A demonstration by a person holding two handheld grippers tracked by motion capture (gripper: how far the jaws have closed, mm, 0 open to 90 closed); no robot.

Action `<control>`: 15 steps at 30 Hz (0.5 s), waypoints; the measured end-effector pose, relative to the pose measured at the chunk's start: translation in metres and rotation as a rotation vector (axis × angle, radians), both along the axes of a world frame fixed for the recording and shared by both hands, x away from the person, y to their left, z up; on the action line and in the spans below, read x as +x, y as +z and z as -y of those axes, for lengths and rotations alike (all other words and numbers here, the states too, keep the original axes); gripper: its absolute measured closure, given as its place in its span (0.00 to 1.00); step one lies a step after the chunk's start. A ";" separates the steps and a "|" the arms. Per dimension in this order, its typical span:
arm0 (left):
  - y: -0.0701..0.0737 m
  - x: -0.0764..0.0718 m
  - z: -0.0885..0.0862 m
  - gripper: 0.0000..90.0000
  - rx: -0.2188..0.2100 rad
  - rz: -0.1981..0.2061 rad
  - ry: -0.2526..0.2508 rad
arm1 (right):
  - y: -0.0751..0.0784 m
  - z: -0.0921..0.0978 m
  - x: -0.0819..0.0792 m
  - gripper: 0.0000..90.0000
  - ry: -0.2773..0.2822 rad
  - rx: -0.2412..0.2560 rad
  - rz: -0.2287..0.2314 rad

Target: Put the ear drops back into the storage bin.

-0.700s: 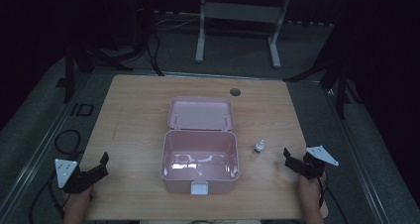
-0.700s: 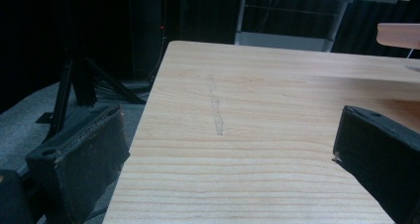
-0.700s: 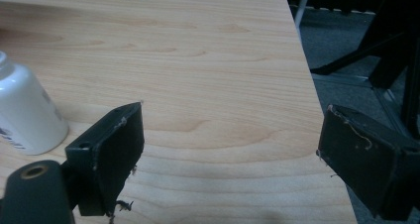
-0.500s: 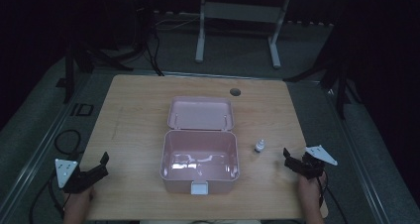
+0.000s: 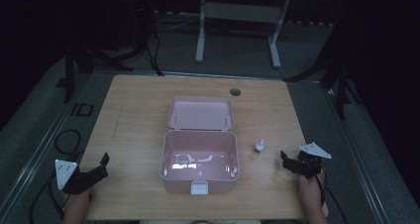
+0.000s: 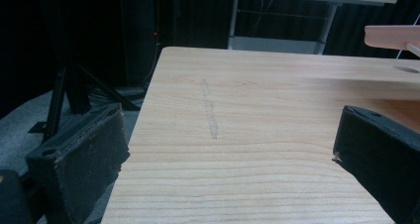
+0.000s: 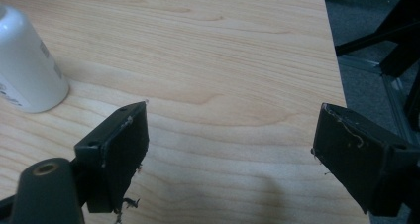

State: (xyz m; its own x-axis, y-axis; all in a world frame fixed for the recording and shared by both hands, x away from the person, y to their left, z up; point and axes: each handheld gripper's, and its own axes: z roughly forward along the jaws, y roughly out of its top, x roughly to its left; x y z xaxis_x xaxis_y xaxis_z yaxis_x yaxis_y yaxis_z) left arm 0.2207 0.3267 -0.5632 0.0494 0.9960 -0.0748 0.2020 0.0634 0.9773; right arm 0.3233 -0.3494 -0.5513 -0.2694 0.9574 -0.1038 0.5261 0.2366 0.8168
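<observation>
While the right gripper (image 5: 293, 162) is held wide open with nothing in it near the desk's (image 5: 133, 110) right edge, the small white bottle (image 5: 259, 145) is left standing just beside it, between it and the pink box (image 5: 200, 160), whose lid is laid back, likely so the bottle can be dropped in. The left gripper (image 5: 93, 170) is held open and empty too, at the near left corner, well apart from the box. Nothing is seen to be moved from a moment ago.
</observation>
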 end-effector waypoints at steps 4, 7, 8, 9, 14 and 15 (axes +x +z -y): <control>0.000 0.000 0.000 0.00 -0.001 0.001 -0.001 | 0.010 0.001 0.002 0.15 0.035 0.041 -0.048; 0.000 0.000 0.000 0.00 -0.002 0.001 -0.002 | 0.017 -0.002 0.005 0.15 0.057 0.010 -0.119; 0.000 0.000 0.000 0.01 -0.003 0.001 -0.002 | 0.018 -0.002 0.006 0.15 0.068 0.008 -0.153; 0.000 0.000 0.000 0.00 -0.003 0.001 -0.001 | 0.019 -0.002 0.007 0.15 0.075 0.009 -0.174; 0.000 0.000 0.000 0.00 -0.003 0.000 -0.001 | 0.026 -0.003 0.011 0.14 0.110 -0.016 -0.299; 0.000 0.000 0.000 0.00 -0.003 0.000 -0.001 | 0.027 -0.003 0.011 0.14 0.114 -0.015 -0.315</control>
State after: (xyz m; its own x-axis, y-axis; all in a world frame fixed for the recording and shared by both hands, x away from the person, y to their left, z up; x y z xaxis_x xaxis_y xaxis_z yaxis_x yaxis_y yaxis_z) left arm 0.2207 0.3270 -0.5632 0.0502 0.9957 -0.0776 0.2018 0.0660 0.9772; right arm 0.3343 -0.3465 -0.5239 -0.3958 0.9183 -0.0126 0.7214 0.3194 0.6145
